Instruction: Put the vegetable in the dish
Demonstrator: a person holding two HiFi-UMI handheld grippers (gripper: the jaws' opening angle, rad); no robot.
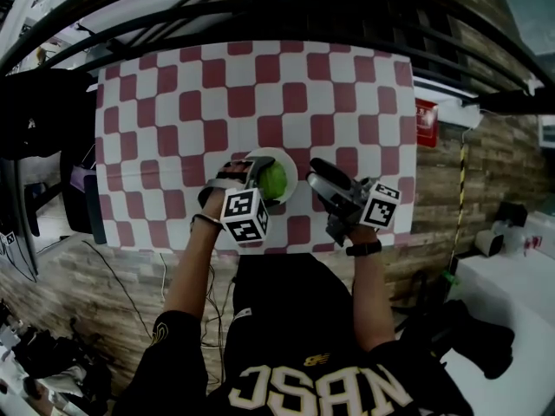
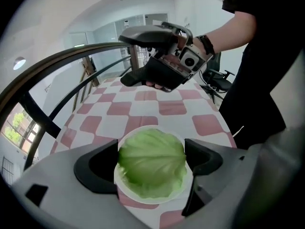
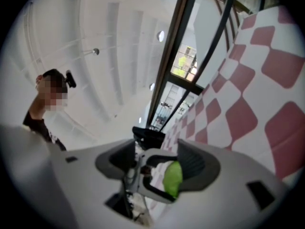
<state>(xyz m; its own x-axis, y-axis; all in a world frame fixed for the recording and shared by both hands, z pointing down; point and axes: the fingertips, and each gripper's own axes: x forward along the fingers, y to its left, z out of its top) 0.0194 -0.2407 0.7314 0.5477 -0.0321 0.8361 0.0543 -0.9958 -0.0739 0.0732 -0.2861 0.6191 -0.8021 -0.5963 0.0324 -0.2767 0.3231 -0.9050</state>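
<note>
A green cabbage [image 1: 276, 181] sits in a small white dish [image 1: 280, 153] near the front edge of the red-and-white checked table [image 1: 173, 102]. My left gripper [image 1: 260, 178] reaches in from the left, with a jaw against each side of the cabbage. In the left gripper view the cabbage [image 2: 152, 161] fills the gap between the two pads, over the dish [image 2: 126, 136]. My right gripper [image 1: 316, 173] hovers just right of the dish, jaws wide open and empty. In the left gripper view the right gripper [image 2: 131, 56] hangs above the table. From the right gripper view the cabbage [image 3: 172, 179] shows far off.
Black curved frame bars [image 1: 286, 24] arch over the far side of the table. The person stands at the near table edge [image 1: 286, 251]. An office chair [image 2: 217, 75] stands beyond the table's right side. A brick wall [image 1: 486, 172] lies to the right.
</note>
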